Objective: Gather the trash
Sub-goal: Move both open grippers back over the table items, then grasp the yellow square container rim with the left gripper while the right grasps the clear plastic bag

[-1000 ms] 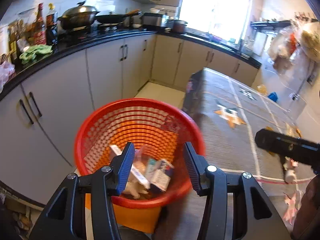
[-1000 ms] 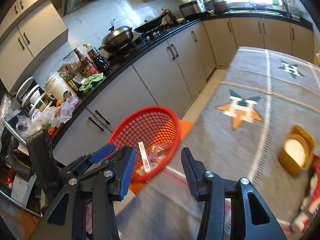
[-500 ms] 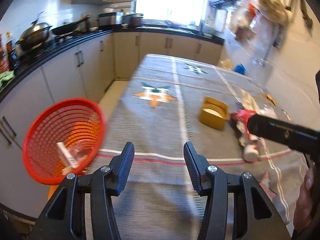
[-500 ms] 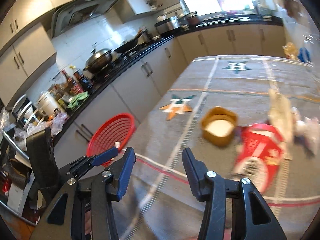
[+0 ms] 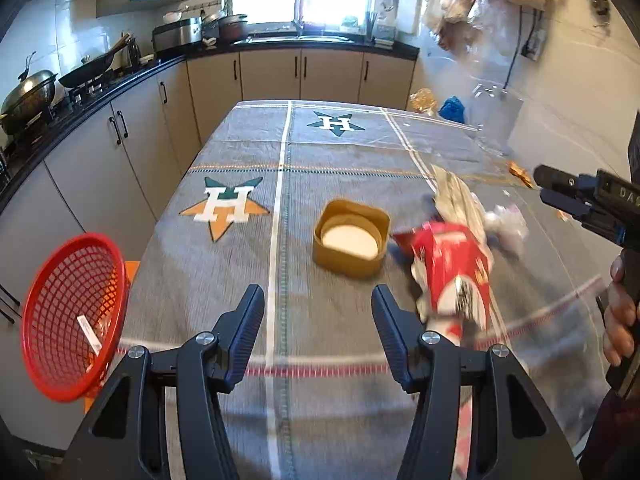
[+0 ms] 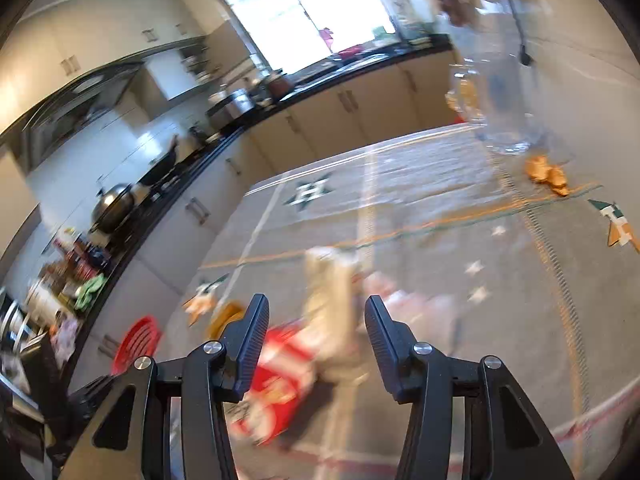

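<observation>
Meanwhile, on a kitchen table (image 5: 256, 420) draped in a grey cloth printed with star-and-H emblems, both hand-held grippers face a cluster of litter awaiting collection. The left gripper (image 5: 318, 336) hovers over the near end of the cloth, its blue-padded jaws spread apart and holding nothing, aimed toward a tan cardboard tub (image 5: 351, 237) with a pale disc inside. Just right of the tub lies a crumpled red-and-white wrapper (image 5: 450, 268), with a pale striped packet (image 5: 456, 196) behind it and a wad of white tissue (image 5: 506, 226) farther right of the tub. The right gripper (image 6: 316, 342), likewise open and empty, points down at the same pile; its blurred view puts the pale packet (image 6: 330, 300) between its fingers' line of sight, suggesting that piece is its likely target. A red mesh basket (image 5: 52, 376) sits well left of the tub, off the table's edge beside the cabinets, already holding a few scraps; presumably it stands there so rubbish can be dropped straight over the side. Orange scraps (image 6: 546, 174) lie far beyond the tub near a clear plastic bag (image 6: 500, 92). Much of the trash, judging by the spread, remains to be gathered.
</observation>
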Available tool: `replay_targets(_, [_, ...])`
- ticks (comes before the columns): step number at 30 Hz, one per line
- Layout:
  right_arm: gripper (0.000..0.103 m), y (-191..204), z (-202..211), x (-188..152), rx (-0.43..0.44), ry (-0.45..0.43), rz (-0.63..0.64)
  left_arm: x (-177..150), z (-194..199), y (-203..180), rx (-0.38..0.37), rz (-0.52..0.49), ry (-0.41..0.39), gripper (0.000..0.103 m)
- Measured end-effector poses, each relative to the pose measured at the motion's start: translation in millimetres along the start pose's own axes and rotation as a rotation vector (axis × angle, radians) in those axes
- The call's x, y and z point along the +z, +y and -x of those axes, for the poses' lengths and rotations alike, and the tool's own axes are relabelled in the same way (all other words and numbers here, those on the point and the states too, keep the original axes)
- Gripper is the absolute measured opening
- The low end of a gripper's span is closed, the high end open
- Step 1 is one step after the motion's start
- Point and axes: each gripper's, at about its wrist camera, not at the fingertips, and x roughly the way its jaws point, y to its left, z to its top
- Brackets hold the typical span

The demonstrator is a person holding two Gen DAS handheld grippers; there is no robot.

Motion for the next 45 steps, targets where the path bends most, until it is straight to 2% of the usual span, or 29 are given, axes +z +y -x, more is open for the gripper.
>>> replay_targets(3, [0.054, -29.0, -13.3, 10.2, -0.021, 0.004, -0.032, 19.3, -17.5, 3.0, 0.007, 0.032, 0.027, 0.055])
replay_targets(9, [0.054, -65.0, -21.4, 9.5, 0.065, 0.025, -0.117, 43.9, -59.9, 5.4, 0.032, 0.072, 0.099, 0.053])
replay_targets(12, [0.054, -69.6, -15.6, 10.0, 0.068, 0.006, -0.129, 47.0, -79.0, -3.8, 0.031, 0.055, 0.123, 0.043])
replay_targets(14, [0.054, -71.1, -18.4, 7.8, 0.076, 0.023, -0.14, 46.2, -88.9, -9.2, 0.017, 0.05, 0.138, 0.034])
replay_targets(16, [0.054, -73.9, -24.8, 5.2, 0.082, 0.052, -0.158, 43.7, -96.7, -13.6, 0.018, 0.04, 0.145, 0.03])
replay_targets(19, [0.054, -78.7, -29.9, 4.0, 0.08, 0.065, -0.181, 40.9, -103.2, -17.2, 0.036, 0.021, 0.138, 0.029])
replay_targets(23, [0.054, -78.8, -34.5, 2.4, 0.048, 0.07, -0.169, 38.8, -109.2, -13.9, 0.021, 0.027, 0.127, 0.026])
replay_targets(27, [0.057, -84.2, -44.1, -0.1, 0.019, 0.095, -0.185, 41.0, -113.4, -8.1, 0.016, 0.052, 0.092, 0.016])
replay_targets(31, [0.064, -85.5, -52.9, -4.0, 0.011, 0.126, -0.195, 39.5, -112.7, -3.0, 0.004, 0.06, 0.063, 0.014])
replay_targets(36, [0.064, -72.8, -63.8, -11.2, -0.021, 0.166, -0.134, 36.8, -108.5, -0.4, 0.002, 0.051, 0.044, 0.013])
replay_targets(38, [0.056, -66.2, -65.2, -13.9, -0.014, 0.169, -0.11, 36.1, -108.3, -0.2, 0.003, 0.046, 0.04, 0.013])
replay_targets(39, [0.042, -63.9, -65.2, -14.1, -0.004, 0.167, -0.099, 35.6, -107.4, -0.5, 0.004, 0.042, 0.036, 0.012])
replay_targets(40, [0.037, -58.9, -63.3, -14.1, -0.002, 0.157, -0.071, 35.2, -106.6, -1.0, 0.008, 0.038, 0.033, 0.012])
replay_targets(43, [0.032, -46.2, -59.0, -14.7, -0.075, 0.118, 0.014, 35.9, -106.1, -2.9, 0.011, 0.03, 0.027, 0.012])
replay_targets(45, [0.031, -46.7, -54.2, -13.7, -0.06, 0.093, 0.003, 36.1, -104.4, -2.8, 0.004, 0.032, 0.02, 0.009])
